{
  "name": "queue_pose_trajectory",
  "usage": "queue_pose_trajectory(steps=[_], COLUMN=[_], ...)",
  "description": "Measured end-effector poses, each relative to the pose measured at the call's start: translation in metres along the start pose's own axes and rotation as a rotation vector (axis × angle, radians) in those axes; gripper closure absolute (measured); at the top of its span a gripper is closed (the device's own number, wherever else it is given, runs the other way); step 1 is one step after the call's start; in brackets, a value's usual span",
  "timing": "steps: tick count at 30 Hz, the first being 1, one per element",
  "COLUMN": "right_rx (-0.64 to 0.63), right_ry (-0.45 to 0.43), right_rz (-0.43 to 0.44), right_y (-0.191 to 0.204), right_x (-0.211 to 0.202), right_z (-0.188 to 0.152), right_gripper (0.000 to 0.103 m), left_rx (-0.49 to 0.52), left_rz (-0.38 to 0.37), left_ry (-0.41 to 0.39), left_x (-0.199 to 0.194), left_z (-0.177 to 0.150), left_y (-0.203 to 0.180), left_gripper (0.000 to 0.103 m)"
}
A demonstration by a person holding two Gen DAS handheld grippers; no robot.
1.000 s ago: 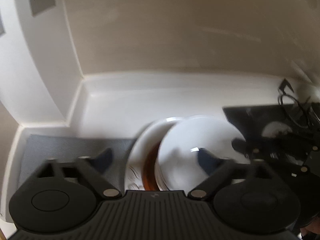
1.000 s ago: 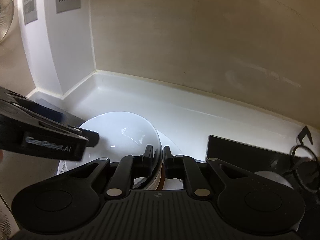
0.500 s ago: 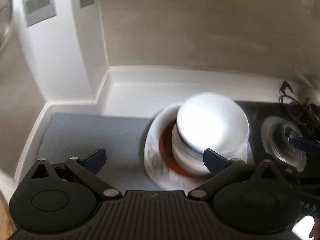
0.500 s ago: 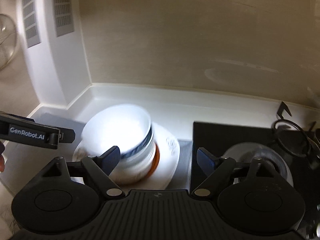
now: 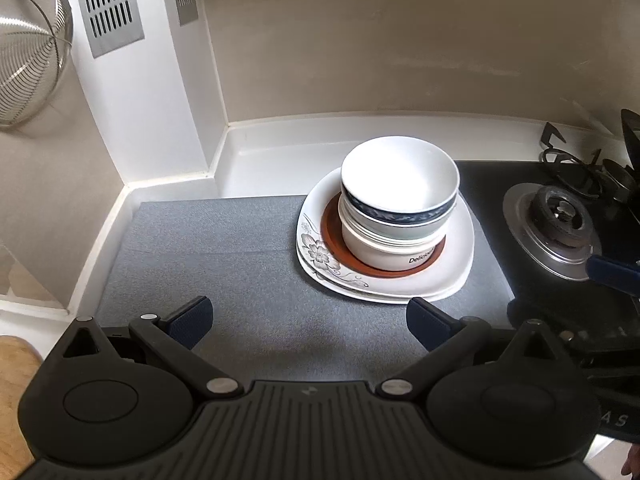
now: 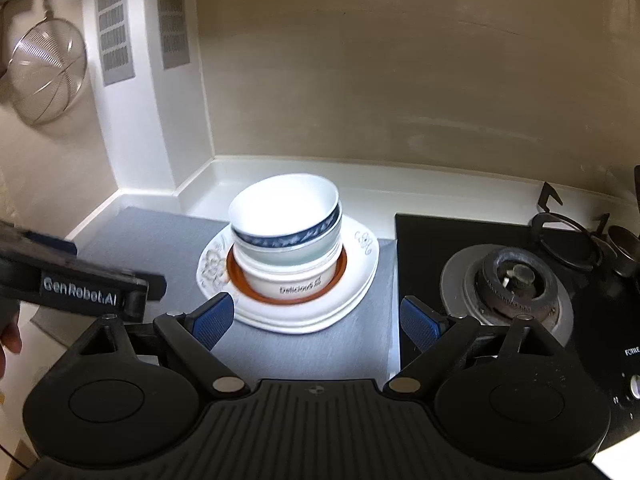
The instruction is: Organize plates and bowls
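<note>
While both grippers stand clear, the dishes sit stacked on the grey mat (image 5: 224, 264).
White blue-banded bowl (image 5: 400, 184) tops nested bowls on white floral square plates (image 5: 320, 256); left gripper (image 5: 310, 322) jaws wide apart and empty, right gripper (image 6: 316, 318) jaws opening, nothing between them.

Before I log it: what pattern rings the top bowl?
A dark blue floral band on the top bowl; clearest in the left wrist view.

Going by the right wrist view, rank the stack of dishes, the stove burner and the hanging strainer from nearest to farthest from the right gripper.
1. Stack of dishes, just ahead, slightly left of the right gripper.
2. Stove burner, ahead to the right.
3. Hanging strainer, on the far left wall.
</note>
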State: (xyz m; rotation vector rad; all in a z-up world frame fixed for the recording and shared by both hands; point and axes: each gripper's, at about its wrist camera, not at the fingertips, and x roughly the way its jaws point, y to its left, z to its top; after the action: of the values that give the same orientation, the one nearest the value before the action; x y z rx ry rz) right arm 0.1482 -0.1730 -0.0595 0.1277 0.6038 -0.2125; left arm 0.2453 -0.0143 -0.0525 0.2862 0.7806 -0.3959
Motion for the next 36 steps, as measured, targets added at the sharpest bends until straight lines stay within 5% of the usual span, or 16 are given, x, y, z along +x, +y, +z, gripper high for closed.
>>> queue_pose_trajectory(steps=[8, 15, 27, 36], right_rx=[-0.007, -0.009, -0.009, -0.017], right_ry=[-0.012, -0.034, -0.041, -0.016], right_rz=[-0.017, -0.027, -0.046, -0.111], right_y=[0.004, 0.006, 0.007, -0.002], right_x=[-0.02, -0.034, -0.049, -0.05], right_z=[-0.009, -0.014, -0.023, -0.029], right_gripper=[0.012, 0.011, 0.011, 0.011], left_rx=[0.006, -0.036, 0.0, 0.05], left_rz=[0.014, 0.097, 0.111, 0.027], left_ry=[0.024, -0.075, -0.051, -0.018], left_x=[-0.015, -0.034, -0.034, -0.028], left_z=[-0.013, -0.022, -0.027, -0.025], left_y=[-0.005, -0.004, -0.01, -0.03], left_gripper=[0.0, 0.0, 0.0, 0.0])
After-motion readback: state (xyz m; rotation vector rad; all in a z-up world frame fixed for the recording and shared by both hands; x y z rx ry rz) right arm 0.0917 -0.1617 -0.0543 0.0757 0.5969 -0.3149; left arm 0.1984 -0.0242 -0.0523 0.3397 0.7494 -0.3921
